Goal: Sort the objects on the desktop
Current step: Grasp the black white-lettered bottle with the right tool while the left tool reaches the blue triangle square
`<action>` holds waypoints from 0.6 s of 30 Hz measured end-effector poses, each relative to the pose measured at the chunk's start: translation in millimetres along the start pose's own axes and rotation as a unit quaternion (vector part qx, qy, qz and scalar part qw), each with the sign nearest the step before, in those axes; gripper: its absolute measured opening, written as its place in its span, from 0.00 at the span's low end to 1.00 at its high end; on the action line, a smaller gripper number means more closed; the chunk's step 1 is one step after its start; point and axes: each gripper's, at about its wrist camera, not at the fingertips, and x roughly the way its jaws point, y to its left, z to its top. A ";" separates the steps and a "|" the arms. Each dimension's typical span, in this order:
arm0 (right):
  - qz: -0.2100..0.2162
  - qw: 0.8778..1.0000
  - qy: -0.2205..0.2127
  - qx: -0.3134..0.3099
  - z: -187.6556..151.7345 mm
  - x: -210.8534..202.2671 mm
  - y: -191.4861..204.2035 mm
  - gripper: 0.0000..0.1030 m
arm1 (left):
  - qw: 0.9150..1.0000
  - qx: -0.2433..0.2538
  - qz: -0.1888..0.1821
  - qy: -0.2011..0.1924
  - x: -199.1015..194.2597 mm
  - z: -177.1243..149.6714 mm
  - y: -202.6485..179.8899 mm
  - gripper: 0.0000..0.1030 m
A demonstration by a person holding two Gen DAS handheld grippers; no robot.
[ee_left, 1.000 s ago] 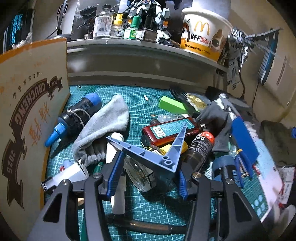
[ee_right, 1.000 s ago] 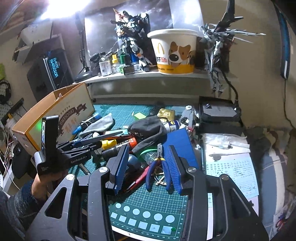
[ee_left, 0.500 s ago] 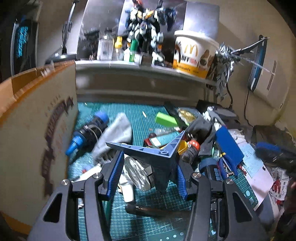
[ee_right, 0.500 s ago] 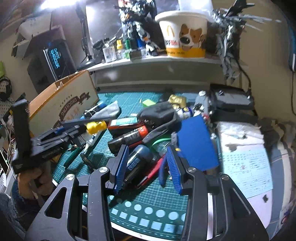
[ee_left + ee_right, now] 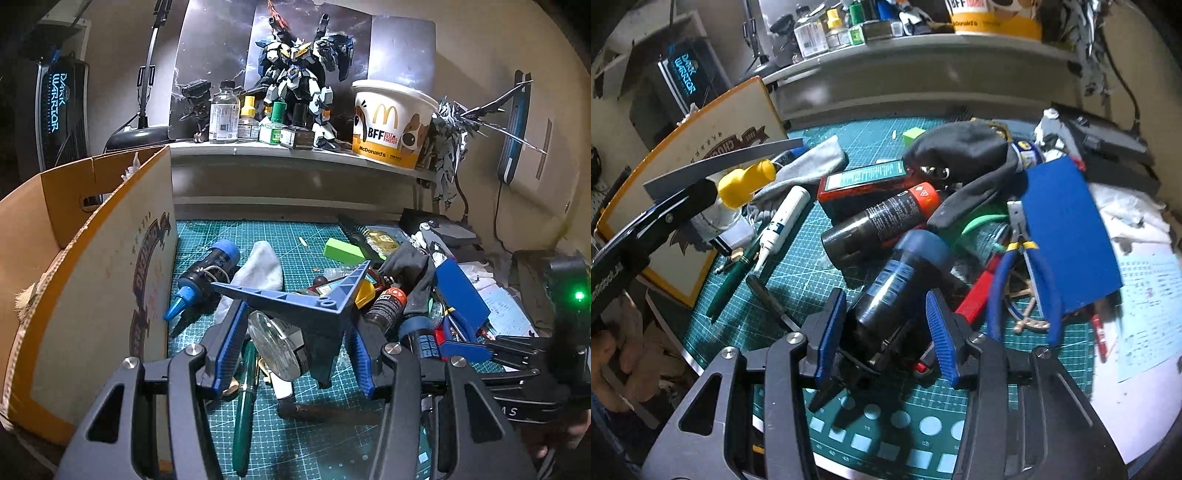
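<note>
Jaws of the right gripper (image 5: 886,332) are opening around a blue-capped dark bottle (image 5: 897,280) at lower centre, while the left gripper (image 5: 295,343) clamps a blue plastic angle bracket (image 5: 306,302).

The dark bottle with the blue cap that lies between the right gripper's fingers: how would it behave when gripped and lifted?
The dark bottle is round and glossy, so it may slip or twist between the right gripper's opening jaws. It lies on its side across other clutter, so a nudge would probably roll it. It looks rigid, and lifting it may disturb the red-handled tool beside it.
</note>
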 end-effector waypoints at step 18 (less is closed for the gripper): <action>-0.011 1.000 -0.016 0.004 -5.4 23.9 8.7 0.37 | 1.000 0.013 0.010 0.003 -7.5 -3.9 -0.5 0.50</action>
